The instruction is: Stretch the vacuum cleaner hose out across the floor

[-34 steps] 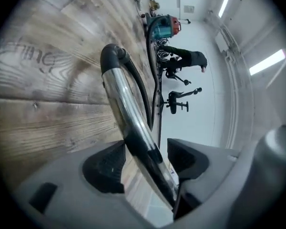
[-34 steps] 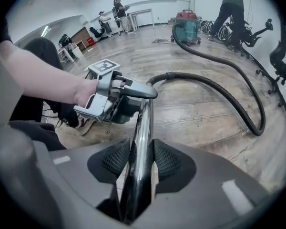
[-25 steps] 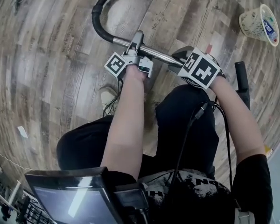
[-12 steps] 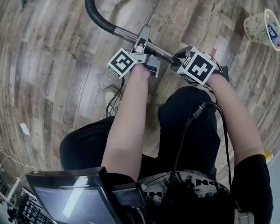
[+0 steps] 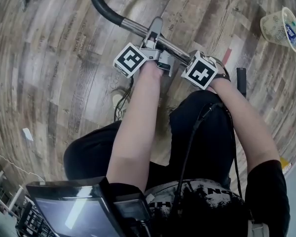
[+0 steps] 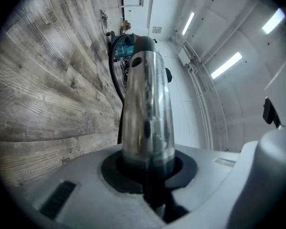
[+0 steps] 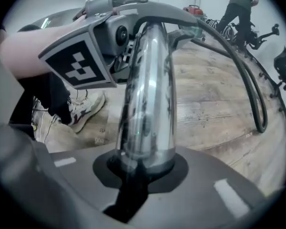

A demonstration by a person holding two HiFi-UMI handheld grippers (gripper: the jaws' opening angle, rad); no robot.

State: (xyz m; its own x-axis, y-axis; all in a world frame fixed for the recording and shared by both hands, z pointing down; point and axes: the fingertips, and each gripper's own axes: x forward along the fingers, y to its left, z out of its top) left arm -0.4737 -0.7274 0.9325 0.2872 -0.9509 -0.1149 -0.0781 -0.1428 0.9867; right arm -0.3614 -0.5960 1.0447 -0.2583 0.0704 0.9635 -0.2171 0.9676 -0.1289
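**Both claws clamped on the vacuum's steel tube**

Nearest us, at 7 o'clock in the head view, a dark screen (image 5: 74, 211) sits at our chest, and our black trousers (image 5: 202, 127) fill the lower middle. A pale shoe (image 5: 119, 100) rests on the wooden floor (image 5: 44, 83) just left of centre. Our forearms (image 5: 135, 127) reach toward 12 o'clock.

The right gripper (image 5: 190, 62) points steeply down, at about 1 o'clock from centre. Its jaws have just been closing, and its own view shows them clamped on the shiny metal tube (image 5: 134, 30), which stands between the pads. Just beyond, the left gripper (image 5: 154, 33) lies close to level. Its jaws have also just been closing, and they are clamped round the same tube, a little farther along.

The tube slants from 1 o'clock toward 11 o'clock, raised above the floor. At its far end it meets the black hose (image 5: 99, 4), which curves out of the head view at 12 o'clock. In the right gripper view the hose loops over the boards at 3 o'clock. In the left gripper view it runs toward a teal object (image 6: 126, 44) by the far wall.

A pale mesh basket (image 5: 276, 26) stands well apart at 2 o'clock. Farthest off, at 1 o'clock in the right gripper view, is a person (image 7: 238, 6) in dark clothes.
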